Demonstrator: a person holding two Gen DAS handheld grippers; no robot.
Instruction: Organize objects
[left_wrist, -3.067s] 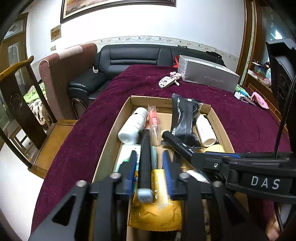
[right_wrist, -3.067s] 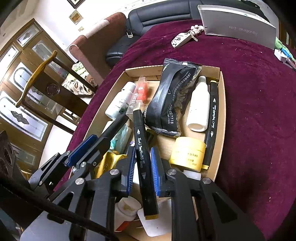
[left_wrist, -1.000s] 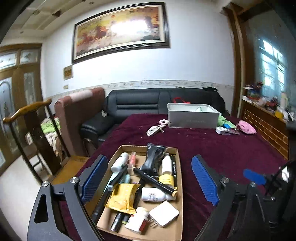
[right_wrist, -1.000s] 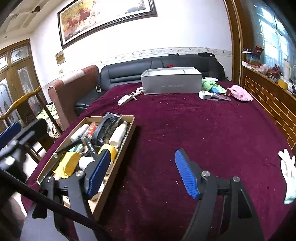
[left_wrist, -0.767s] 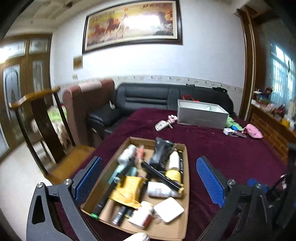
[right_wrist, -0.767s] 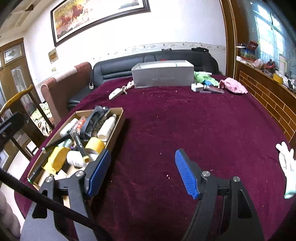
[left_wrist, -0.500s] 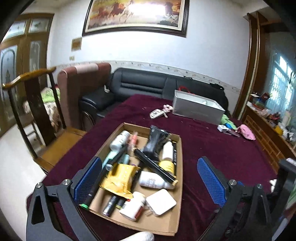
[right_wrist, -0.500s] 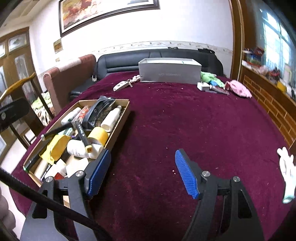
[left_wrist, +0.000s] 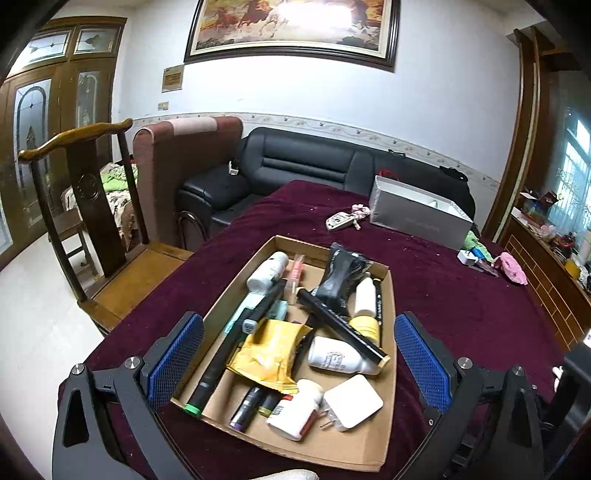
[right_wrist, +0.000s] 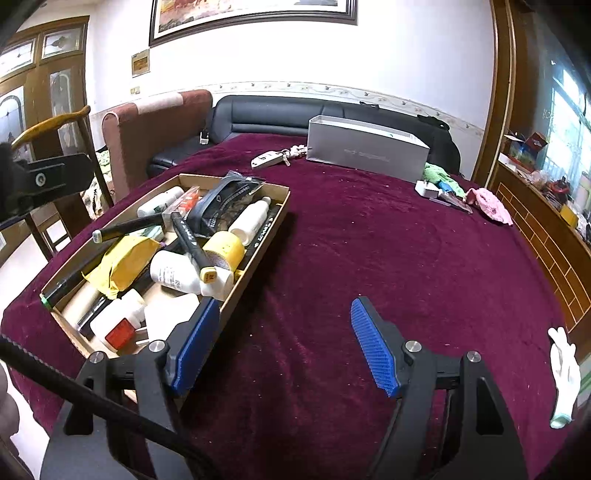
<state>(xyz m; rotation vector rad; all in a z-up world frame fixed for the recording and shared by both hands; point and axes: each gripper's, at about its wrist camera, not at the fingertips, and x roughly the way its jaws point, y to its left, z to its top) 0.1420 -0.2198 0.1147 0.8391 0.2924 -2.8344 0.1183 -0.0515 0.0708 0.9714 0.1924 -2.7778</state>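
Observation:
A shallow cardboard tray (left_wrist: 390, 295) (right_wrist: 258, 266) sits on the maroon table, filled with several items: black markers (left_wrist: 341, 323) (right_wrist: 190, 236), white bottles (left_wrist: 338, 356), a yellow packet (left_wrist: 267, 349) (right_wrist: 122, 260), a yellow jar (right_wrist: 223, 251), a black pouch (left_wrist: 338, 280) and a white charger (left_wrist: 352, 402). My left gripper (left_wrist: 299, 360) is open and empty, held back above the tray's near end. My right gripper (right_wrist: 284, 347) is open and empty, over bare cloth to the right of the tray.
A grey box (left_wrist: 417, 218) (right_wrist: 365, 149) and a key fob (left_wrist: 340, 220) (right_wrist: 266, 158) lie at the table's far side. Small clutter (right_wrist: 443, 190) and a pink cloth (right_wrist: 487, 205) lie at the far right. A wooden chair (left_wrist: 85, 206) and sofa (left_wrist: 314, 166) stand beyond the table.
Both grippers held black markers over the tray earlier; now both are open and empty, drawn back, and the markers lie in the tray.

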